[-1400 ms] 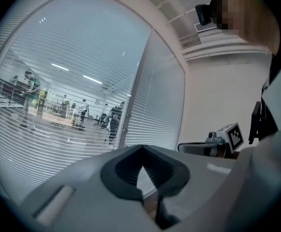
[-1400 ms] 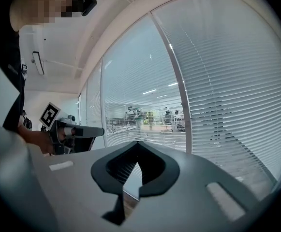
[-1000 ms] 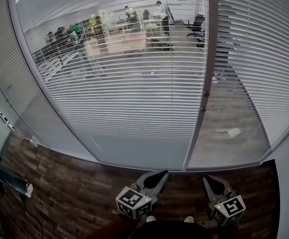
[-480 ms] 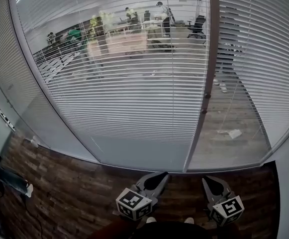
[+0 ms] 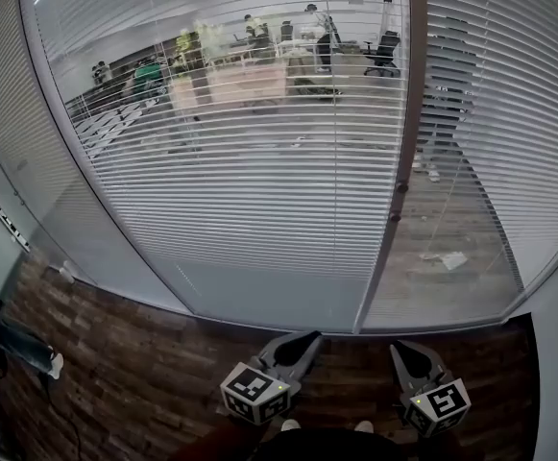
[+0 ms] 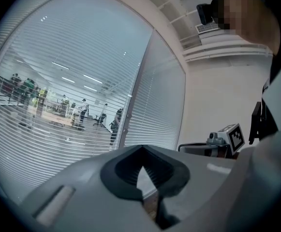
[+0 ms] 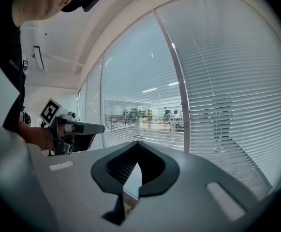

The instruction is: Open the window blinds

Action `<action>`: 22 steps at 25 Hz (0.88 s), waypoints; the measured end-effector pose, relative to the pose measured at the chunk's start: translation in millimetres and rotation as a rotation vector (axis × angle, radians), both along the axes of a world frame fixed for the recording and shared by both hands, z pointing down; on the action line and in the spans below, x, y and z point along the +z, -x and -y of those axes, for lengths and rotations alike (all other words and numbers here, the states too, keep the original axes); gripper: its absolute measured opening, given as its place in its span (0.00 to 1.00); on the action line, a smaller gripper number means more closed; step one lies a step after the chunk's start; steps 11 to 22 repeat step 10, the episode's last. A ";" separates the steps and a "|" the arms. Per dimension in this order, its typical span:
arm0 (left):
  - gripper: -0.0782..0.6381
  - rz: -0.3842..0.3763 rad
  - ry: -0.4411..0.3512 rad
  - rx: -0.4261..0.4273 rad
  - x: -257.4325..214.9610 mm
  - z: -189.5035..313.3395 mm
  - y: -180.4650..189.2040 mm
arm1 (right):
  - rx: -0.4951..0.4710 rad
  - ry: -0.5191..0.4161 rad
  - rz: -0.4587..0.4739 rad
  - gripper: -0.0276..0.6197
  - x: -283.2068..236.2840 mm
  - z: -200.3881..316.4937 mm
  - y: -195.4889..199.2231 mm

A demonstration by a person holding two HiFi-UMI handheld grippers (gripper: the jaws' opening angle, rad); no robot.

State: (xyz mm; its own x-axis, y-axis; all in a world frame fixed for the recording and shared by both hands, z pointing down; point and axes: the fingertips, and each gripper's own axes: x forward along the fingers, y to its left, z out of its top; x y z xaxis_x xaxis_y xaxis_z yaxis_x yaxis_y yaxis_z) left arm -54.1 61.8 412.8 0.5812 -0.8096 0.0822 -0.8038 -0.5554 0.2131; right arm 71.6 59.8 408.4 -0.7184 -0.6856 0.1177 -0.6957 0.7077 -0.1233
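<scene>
Left gripper [image 5: 309, 337]: is being held low, above the wooden floor [image 5: 134, 353], with its jaws brought together at the tips and nothing between them.
Right gripper [image 5: 400, 348]: is being held just beside the left one, jaws likewise meeting at the tips, nothing being gripped.
Aim: both grippers are being pointed toward the foot of the glazed wall, apart from it and touching nothing.
Window blinds [image 5: 259, 171]: are hanging lowered in front of both grippers, filling the wide pane; the slats are being kept near level, so an office with people is showing between them.
Side blinds [image 5: 514, 113]: are hanging lowered in the pane to the right.
Frame post [image 5: 400, 152]: is standing between the two panes, directly ahead of the right gripper; two small knobs are showing on it.
</scene>
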 end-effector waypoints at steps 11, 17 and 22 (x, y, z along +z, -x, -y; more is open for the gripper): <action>0.11 -0.002 0.013 0.005 2.9 1.6 -3.0 | 0.002 0.005 -0.018 0.08 8.3 0.6 -5.9; 0.11 -0.002 0.013 0.005 2.9 1.6 -3.0 | 0.002 0.005 -0.018 0.08 8.3 0.6 -5.9; 0.11 -0.002 0.013 0.005 2.9 1.6 -3.0 | 0.002 0.005 -0.018 0.08 8.3 0.6 -5.9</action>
